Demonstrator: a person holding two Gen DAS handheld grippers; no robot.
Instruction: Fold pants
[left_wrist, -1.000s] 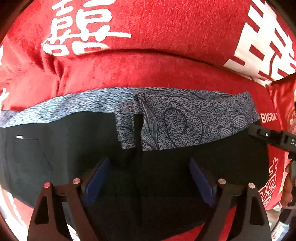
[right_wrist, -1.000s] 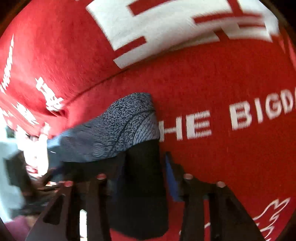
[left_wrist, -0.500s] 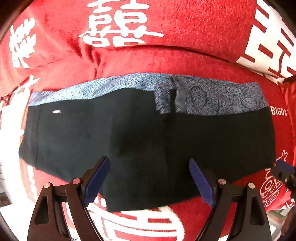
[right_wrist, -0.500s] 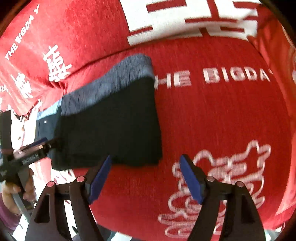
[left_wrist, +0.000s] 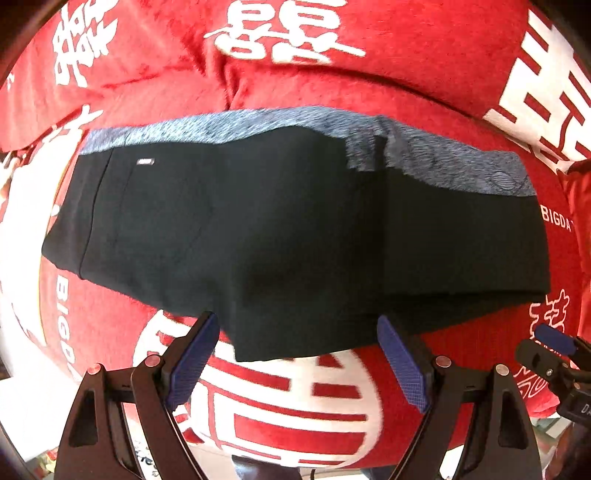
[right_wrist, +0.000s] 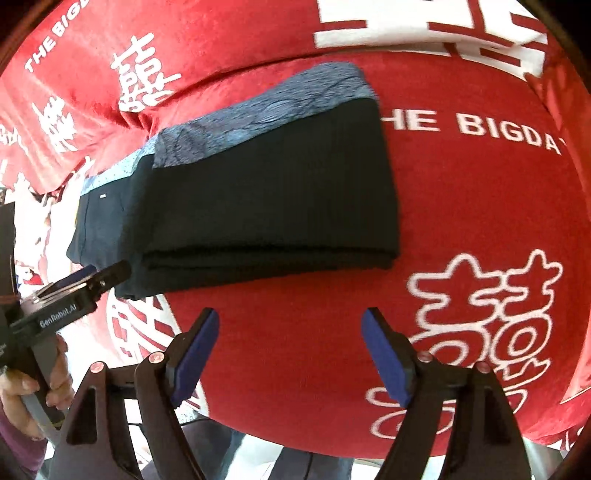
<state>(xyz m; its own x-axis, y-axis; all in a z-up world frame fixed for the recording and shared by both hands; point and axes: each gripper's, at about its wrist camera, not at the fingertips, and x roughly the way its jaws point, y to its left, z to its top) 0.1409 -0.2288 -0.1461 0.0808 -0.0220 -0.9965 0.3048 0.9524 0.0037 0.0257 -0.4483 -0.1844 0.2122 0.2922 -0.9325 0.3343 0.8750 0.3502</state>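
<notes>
The black pants (left_wrist: 280, 229) with a grey patterned waistband (left_wrist: 436, 158) lie folded flat on a red cloth. In the right wrist view the pants (right_wrist: 266, 199) show as a stacked fold with neat layered edges. My left gripper (left_wrist: 299, 354) is open and empty, just short of the pants' near edge. My right gripper (right_wrist: 290, 350) is open and empty, above bare red cloth in front of the pants. The left gripper (right_wrist: 88, 280) also shows at the left of the right wrist view, and the right gripper's tip (left_wrist: 554, 339) at the right of the left wrist view.
The red cloth (right_wrist: 480, 206) with white characters and "THE BIGDAY" lettering covers a rounded cushioned surface. Its near edge drops off just below the grippers. A hand (right_wrist: 22, 391) holds the left gripper's handle.
Both grippers have let go of the pants, opened and pulled back towards me. The pants now lie flat and folded.
</notes>
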